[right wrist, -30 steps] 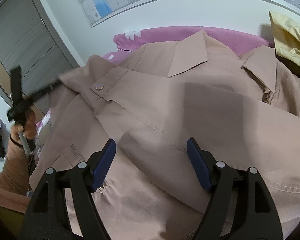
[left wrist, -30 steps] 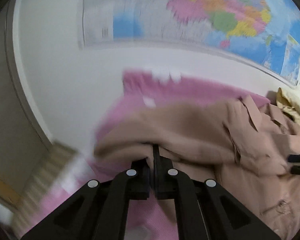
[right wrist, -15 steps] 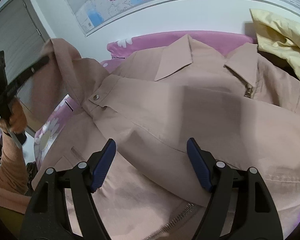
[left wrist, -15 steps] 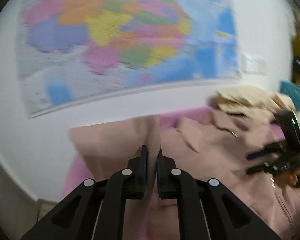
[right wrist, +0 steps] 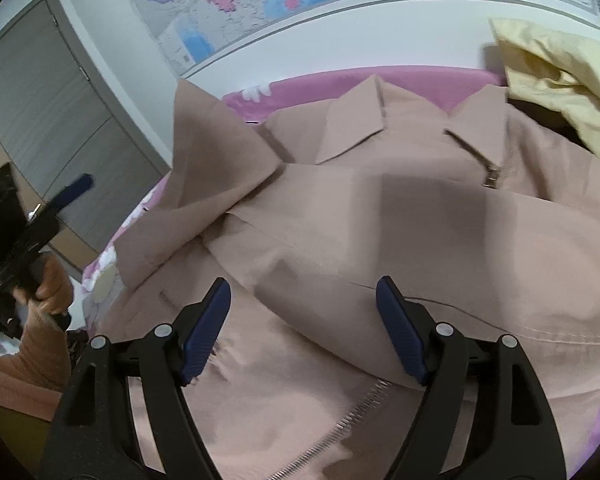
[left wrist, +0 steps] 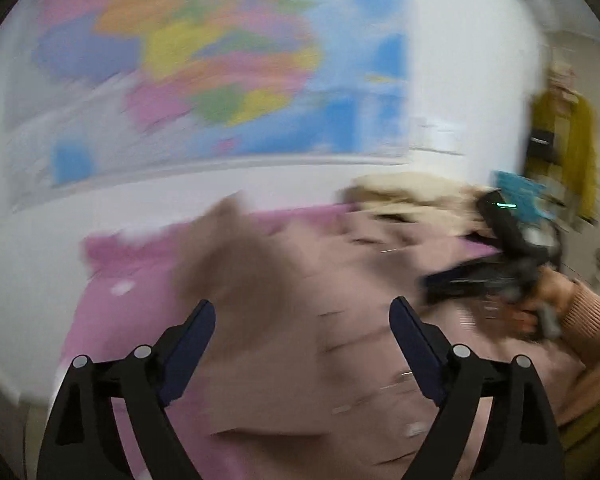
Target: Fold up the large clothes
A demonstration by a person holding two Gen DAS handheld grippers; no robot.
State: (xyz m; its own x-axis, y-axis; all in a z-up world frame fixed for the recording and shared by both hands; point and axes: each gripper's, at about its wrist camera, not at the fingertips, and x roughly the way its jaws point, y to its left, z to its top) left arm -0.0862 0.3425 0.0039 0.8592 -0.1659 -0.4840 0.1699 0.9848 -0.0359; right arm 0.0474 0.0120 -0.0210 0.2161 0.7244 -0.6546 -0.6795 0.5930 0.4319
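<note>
The left tool (left wrist: pixel 302 340) is springing open with nothing between its jaws, the right tool (right wrist: pixel 303 328) hovers wide at six o'clock over the soft, light dusty-pink zip jacket (right wrist: pixel 380 220) sprawled on the pink bed (right wrist: pixel 400 80); pinch it at hem or sleeve edge, I'd say.

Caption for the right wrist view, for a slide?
Open right tongs hover over a tan jacket spread on a pink bedsheet.
</note>
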